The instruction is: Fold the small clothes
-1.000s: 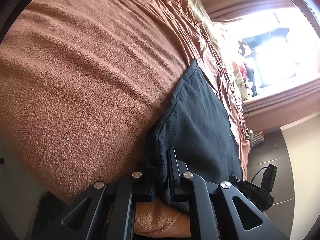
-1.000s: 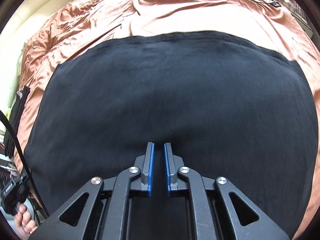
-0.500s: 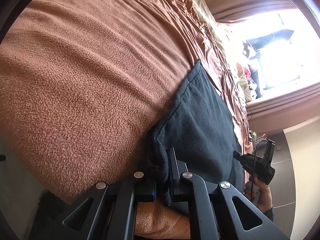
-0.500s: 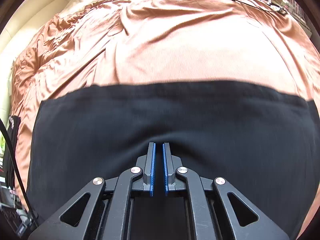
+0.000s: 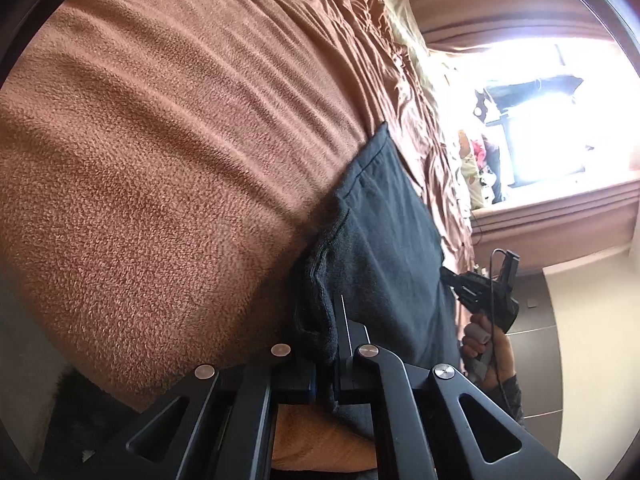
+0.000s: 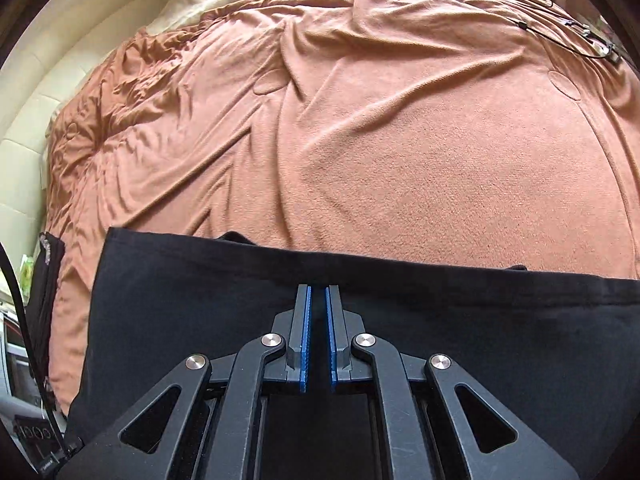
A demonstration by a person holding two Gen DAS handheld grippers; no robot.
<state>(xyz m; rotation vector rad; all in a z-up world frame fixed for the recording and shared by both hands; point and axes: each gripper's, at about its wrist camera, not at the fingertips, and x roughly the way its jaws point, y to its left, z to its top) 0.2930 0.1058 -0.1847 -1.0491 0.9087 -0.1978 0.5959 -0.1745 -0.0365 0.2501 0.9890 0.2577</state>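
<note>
Left gripper (image 5: 326, 344): fingers pinched tight on a bunched corner of the black garment (image 5: 384, 248). Cloth fills the slot between the fingers and folds over the left one. The hem edge runs up and away from the grip along the blanket (image 5: 168, 168).

Right gripper (image 6: 318, 312): fingers nearly together, only a thin slot between the blue pads (image 6: 306, 336). Whether cloth is caught in that slot cannot be told from the right wrist view; the fingertips sit just short of the garment's far edge, over black fabric. In the left wrist view the same gripper (image 5: 452, 280) shows at the garment's far side, held by a hand (image 5: 480, 344), its tips at the cloth edge.

Garment (image 6: 440, 320): lies on the bed, spread flat across the near part of the brown blanket (image 6: 400, 140), its far edge running straight across the right wrist view. A small fold rises at that edge left of the fingers, and another small bump right of them.

Surroundings: a thin black cable (image 6: 520, 24) lies on the blanket's far corner. A second dark cloth item (image 6: 46, 280) hangs at the bed's left edge. A cream headboard (image 6: 52, 92) borders the bed at left. A bright window (image 5: 540, 120) stands beyond the bed in the left wrist view.
</note>
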